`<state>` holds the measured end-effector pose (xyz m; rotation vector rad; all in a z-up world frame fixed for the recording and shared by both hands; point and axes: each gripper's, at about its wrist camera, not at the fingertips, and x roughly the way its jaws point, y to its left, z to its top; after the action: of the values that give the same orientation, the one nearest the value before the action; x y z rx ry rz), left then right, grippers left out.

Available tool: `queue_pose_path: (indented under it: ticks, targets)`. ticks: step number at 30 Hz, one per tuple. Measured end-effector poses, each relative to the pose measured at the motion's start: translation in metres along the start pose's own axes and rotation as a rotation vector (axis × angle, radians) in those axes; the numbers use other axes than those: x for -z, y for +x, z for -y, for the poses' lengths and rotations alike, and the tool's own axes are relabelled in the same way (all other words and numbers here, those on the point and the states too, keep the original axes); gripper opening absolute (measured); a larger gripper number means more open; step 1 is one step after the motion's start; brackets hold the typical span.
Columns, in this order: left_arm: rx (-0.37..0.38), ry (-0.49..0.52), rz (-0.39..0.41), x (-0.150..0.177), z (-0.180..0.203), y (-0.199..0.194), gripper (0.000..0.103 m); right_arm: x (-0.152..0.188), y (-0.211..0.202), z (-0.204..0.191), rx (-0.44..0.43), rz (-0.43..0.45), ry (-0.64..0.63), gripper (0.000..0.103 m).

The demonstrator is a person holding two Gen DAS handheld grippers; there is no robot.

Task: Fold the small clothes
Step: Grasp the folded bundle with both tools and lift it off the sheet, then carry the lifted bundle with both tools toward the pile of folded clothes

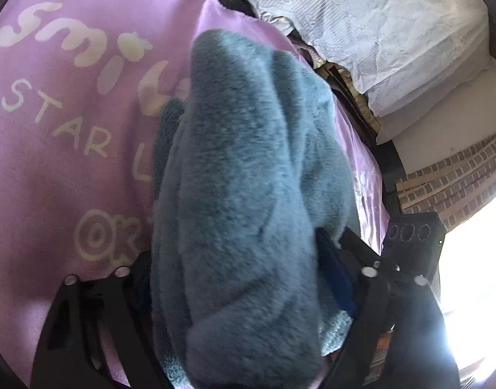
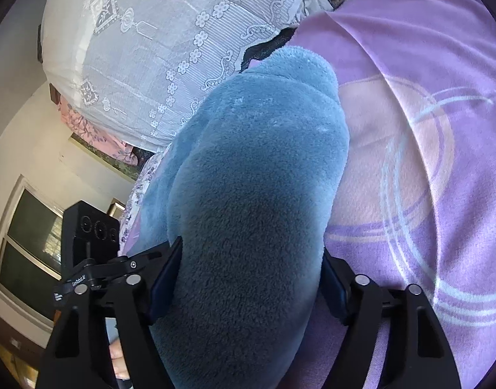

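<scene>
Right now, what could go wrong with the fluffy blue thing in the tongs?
The left tongs and right tongs each pinch a thick bunch of the fluffy blue garment, so it may fold lumpy or slip out. It hangs close over the purple blanket; the tongs might snag that too.

We see a blue-grey garment [image 1: 248,194] of thick, fuzzy plush fleece. Under it lies a lilac blanket [image 1: 69,168] of smooth, matt cloth with pale print. The left tongs [image 1: 244,291] and right tongs [image 2: 251,278] look like matt black plastic with shiny metal pins. Behind hangs a white lace cover [image 2: 150,48], sheer and patterned.
</scene>
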<state>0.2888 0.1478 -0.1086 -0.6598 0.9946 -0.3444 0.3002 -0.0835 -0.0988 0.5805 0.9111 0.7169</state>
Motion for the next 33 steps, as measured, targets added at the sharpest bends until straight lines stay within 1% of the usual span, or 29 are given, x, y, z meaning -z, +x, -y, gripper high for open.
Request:
queue_pose_path:
  ticks: [6,10,13,16,21,25,29,33]
  targets:
    - [-0.051,0.061,0.044,0.007,0.016,-0.011,0.067,0.003,-0.007,-0.012,0.009,0.02,-0.051,0.071]
    - [-0.072,0.07,0.071,0.013,0.024,-0.024,0.065,0.005,-0.014,-0.022,-0.004,0.027,-0.072,0.071]
    - [-0.086,0.069,0.091,0.021,0.029,-0.038,0.064,0.01,-0.017,-0.03,-0.041,0.015,-0.072,0.071]
    - [-0.11,0.069,0.126,0.034,0.031,-0.06,0.064,0.016,-0.018,-0.047,-0.072,-0.002,-0.107,0.071]
    - [-0.112,0.016,0.182,0.061,0.021,-0.104,0.064,0.037,-0.017,-0.081,-0.12,-0.051,-0.169,0.071]
    - [-0.141,-0.036,0.222,0.093,0.012,-0.141,0.064,0.06,-0.013,-0.106,-0.166,-0.104,-0.199,0.071]
    - [-0.179,-0.051,0.257,0.121,0.011,-0.174,0.064,0.082,-0.016,-0.129,-0.206,-0.139,-0.218,0.071]
    - [-0.198,-0.06,0.276,0.148,0.011,-0.206,0.064,0.104,-0.024,-0.156,-0.238,-0.169,-0.228,0.071]
